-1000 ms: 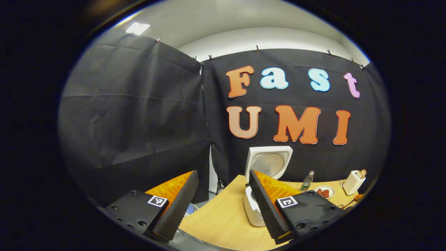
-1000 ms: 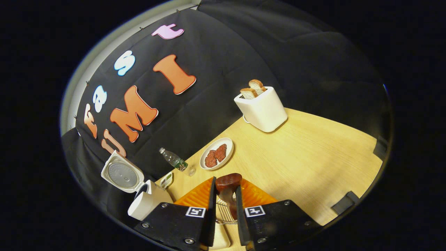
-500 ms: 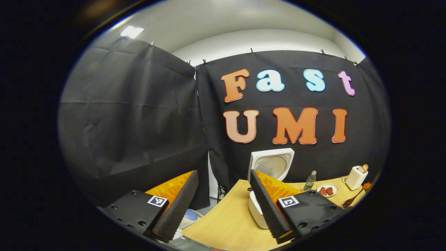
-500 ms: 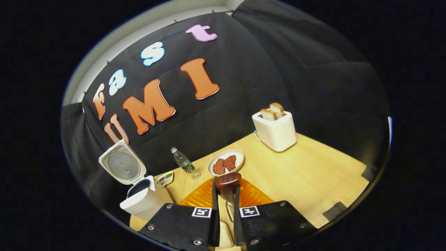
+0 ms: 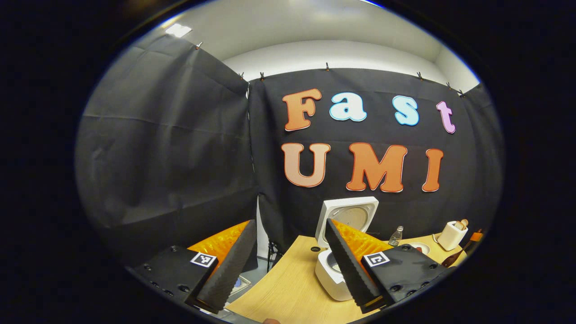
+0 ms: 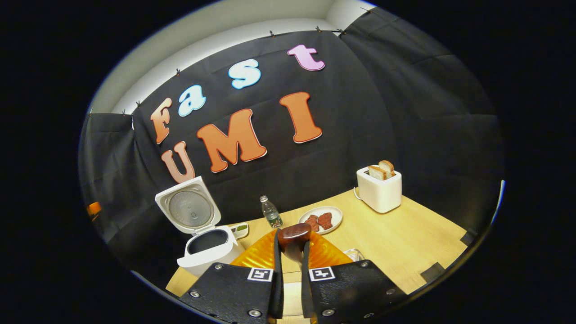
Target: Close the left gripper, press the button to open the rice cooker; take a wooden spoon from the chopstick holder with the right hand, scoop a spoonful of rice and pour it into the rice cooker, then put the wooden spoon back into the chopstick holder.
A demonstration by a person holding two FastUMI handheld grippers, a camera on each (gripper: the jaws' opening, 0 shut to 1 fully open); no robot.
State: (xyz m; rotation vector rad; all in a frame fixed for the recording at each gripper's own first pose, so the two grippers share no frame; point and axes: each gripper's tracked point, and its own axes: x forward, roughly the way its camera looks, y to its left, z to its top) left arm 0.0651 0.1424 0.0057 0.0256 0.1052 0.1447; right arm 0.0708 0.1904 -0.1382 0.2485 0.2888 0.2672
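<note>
We log no legible words, numbers or brand names on any object. Signs entered: square black-and-white coded markers (image 5: 203,259), one on each finger block of the left gripper (image 5: 289,222), and a like pair on the right gripper (image 6: 292,234), all showing a block pattern and no characters. We also enter one bottle (image 6: 271,213) with a band label (image 6: 273,220), too small for us to read.
</note>
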